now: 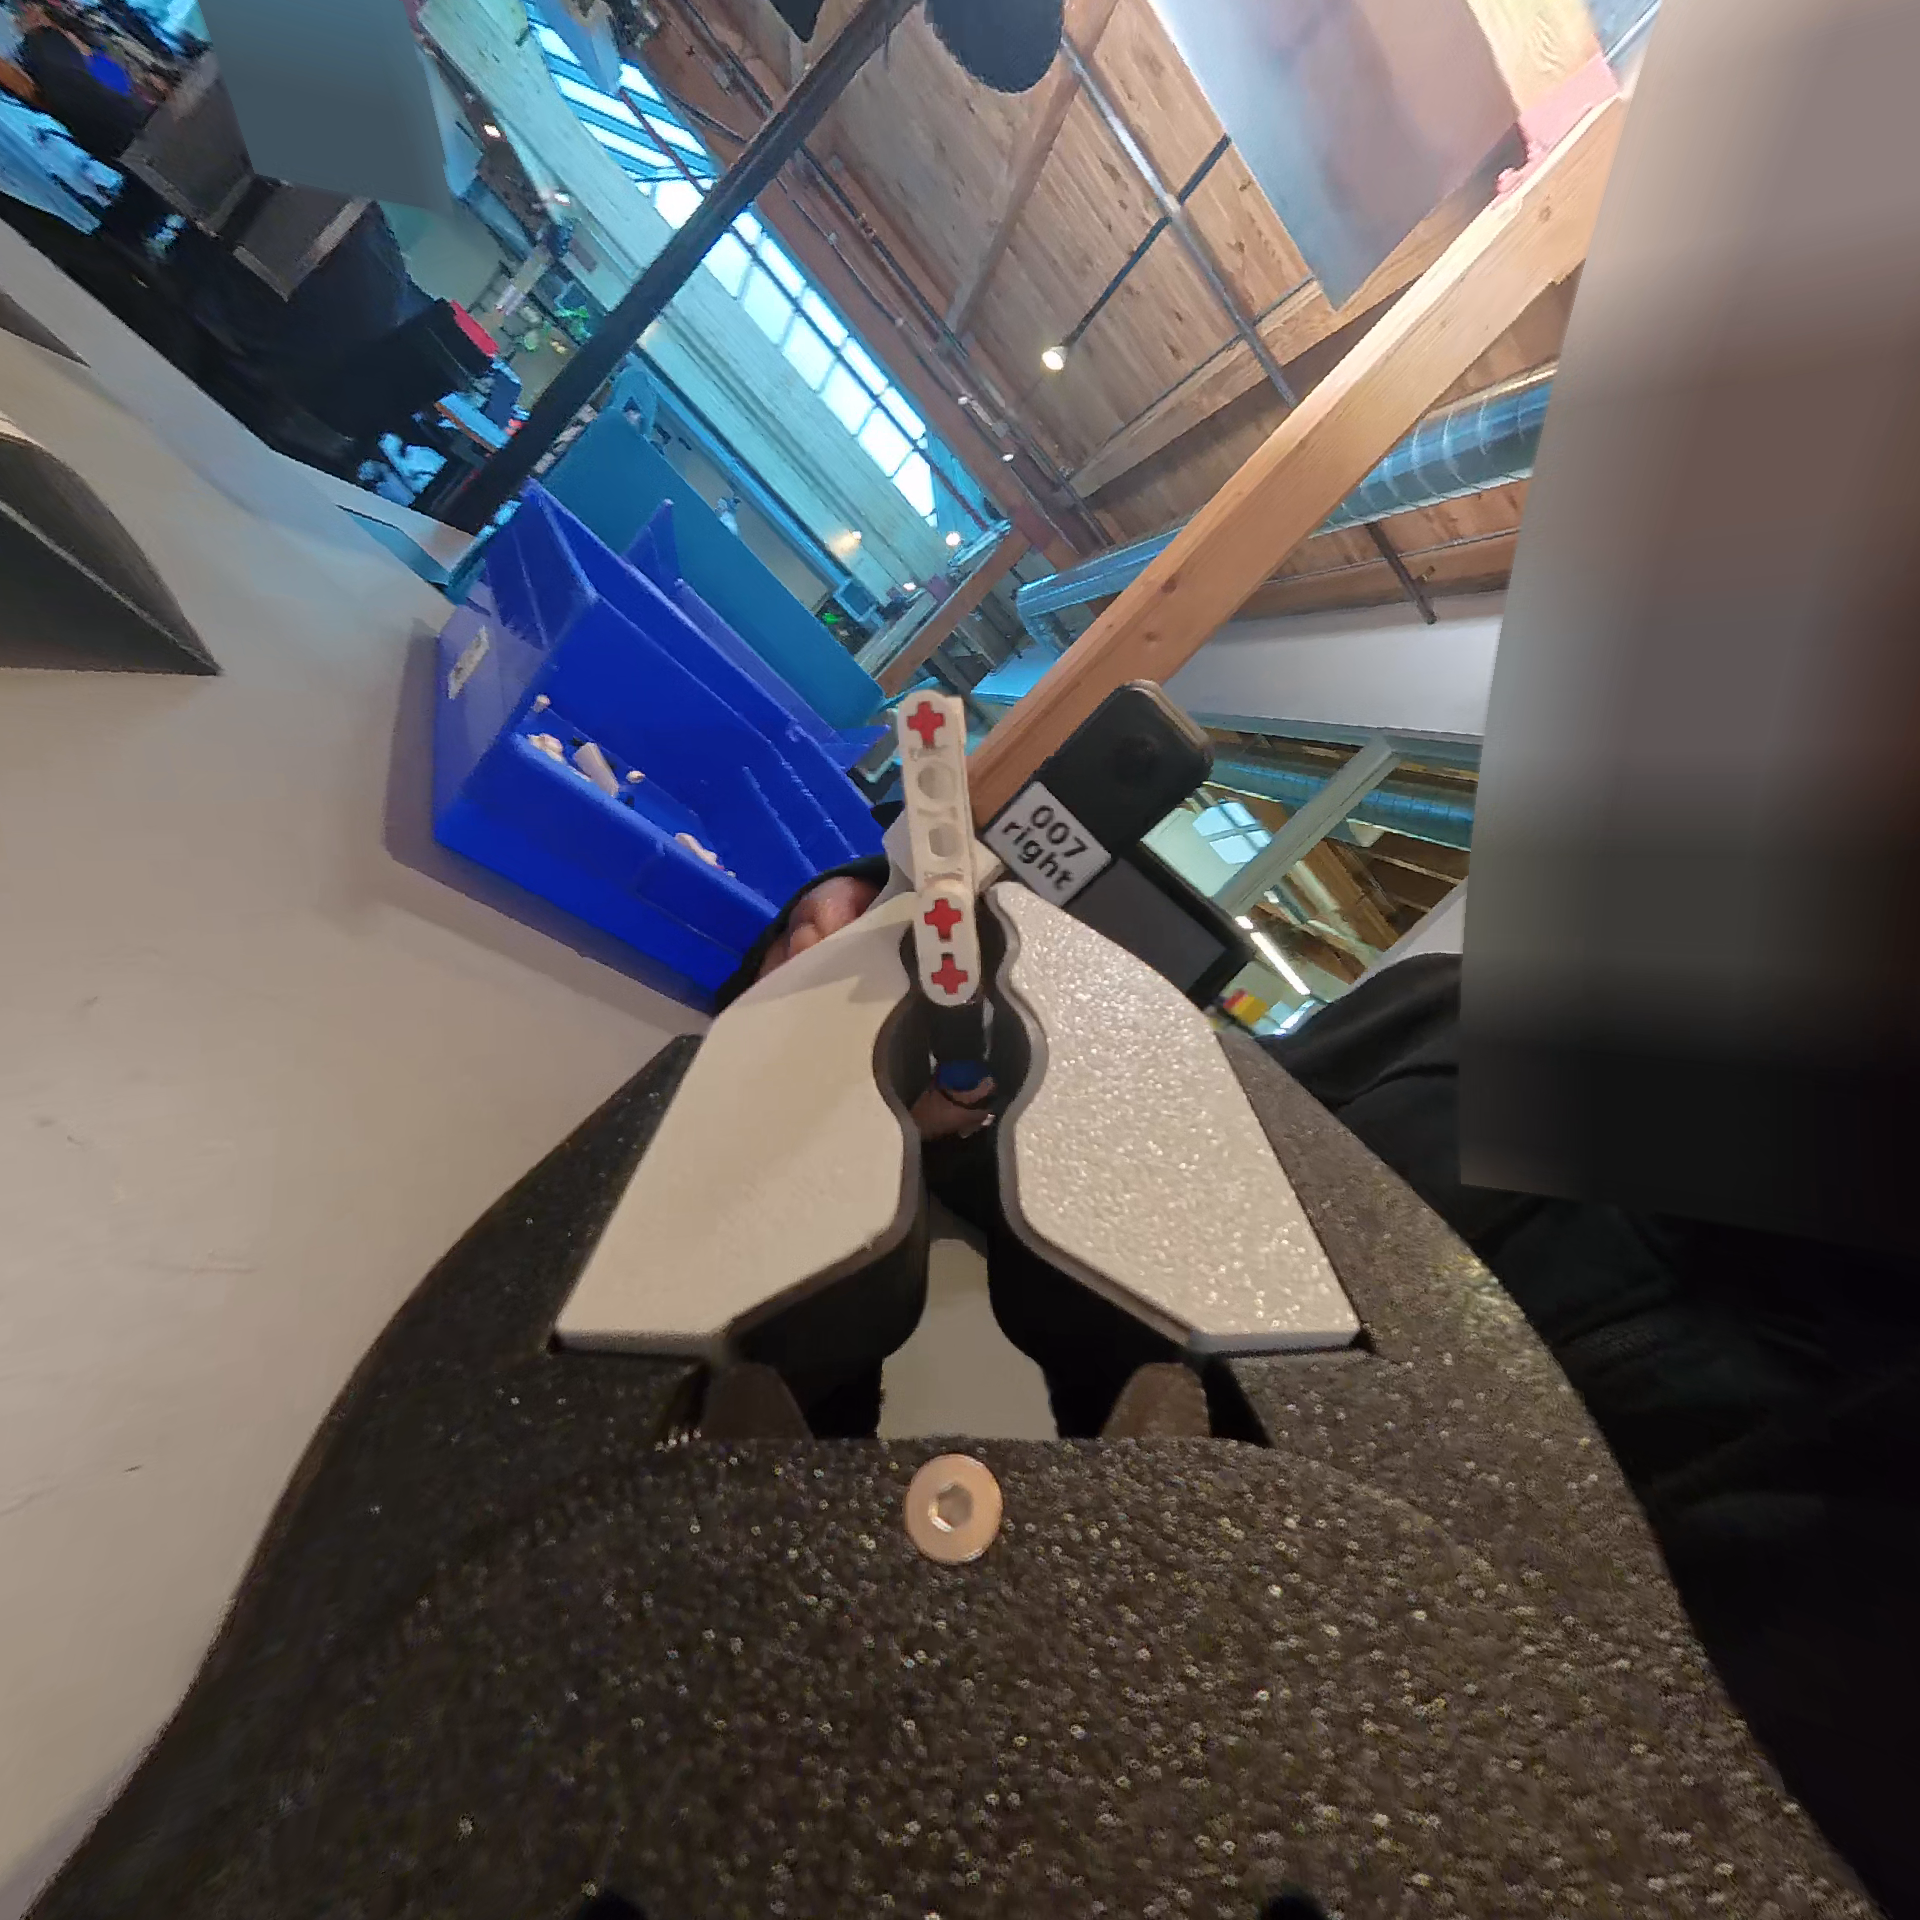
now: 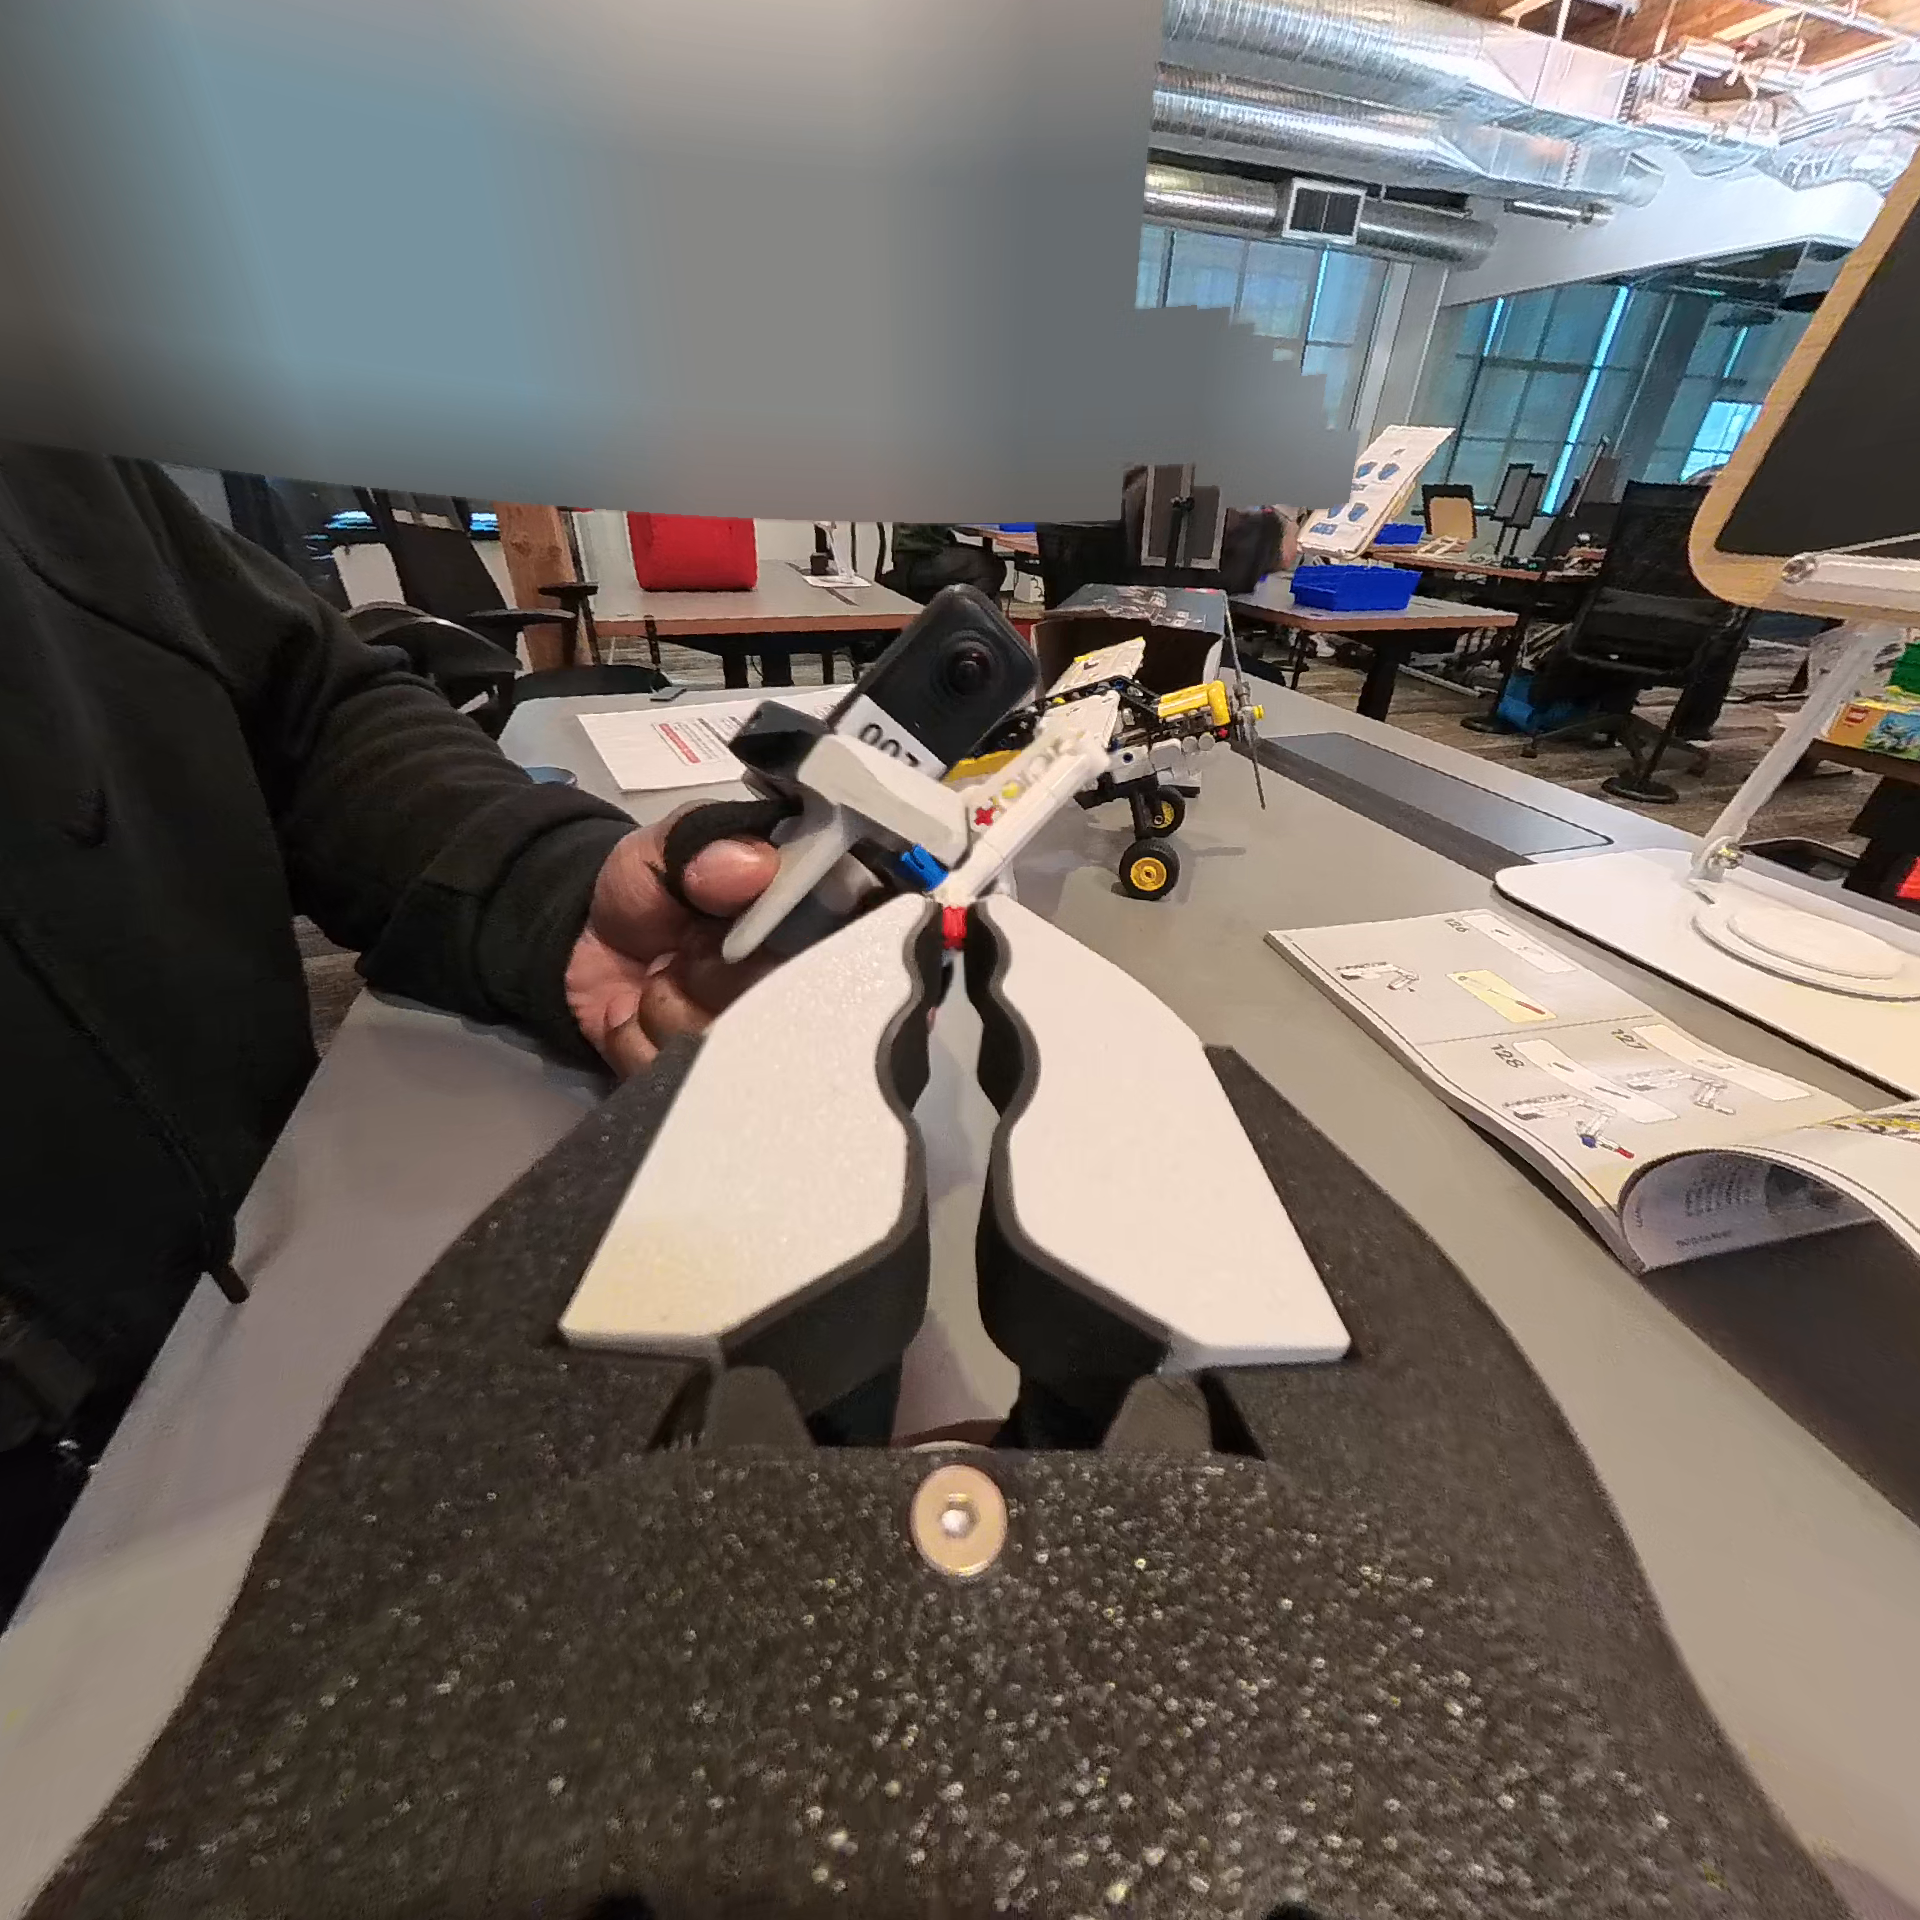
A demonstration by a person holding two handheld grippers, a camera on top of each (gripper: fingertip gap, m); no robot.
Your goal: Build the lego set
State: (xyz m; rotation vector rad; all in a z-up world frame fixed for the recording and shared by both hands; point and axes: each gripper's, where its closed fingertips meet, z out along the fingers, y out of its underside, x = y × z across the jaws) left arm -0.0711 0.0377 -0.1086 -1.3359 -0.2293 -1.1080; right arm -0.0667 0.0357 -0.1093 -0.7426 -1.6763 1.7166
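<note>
Both grippers met in the air above the grey table (image 2: 1351,935), well off its surface. The left gripper (image 1: 961,935) was closed on a white perforated beam (image 1: 940,831) with red cross-shaped pins in its holes; the fingers (image 1: 1091,997) pinched it near the lower end, and most of the beam stood out past the tips. From the other side, the right gripper (image 2: 951,925) was nipped shut on a small red pin (image 2: 951,923) at the beam's end.

The beam looked like hard plastic: light, stiff and smooth, so likely to pivot or slip if pinched only at one end. The flat faces seemed the best place to hold it. The red pin offered very little to grip.

A blue parts bin (image 1: 623,748) sat toward one edge of the table, a toy plane (image 2: 1164,748) further along it, and an open instruction booklet (image 2: 1558,1049) by the near edge.
</note>
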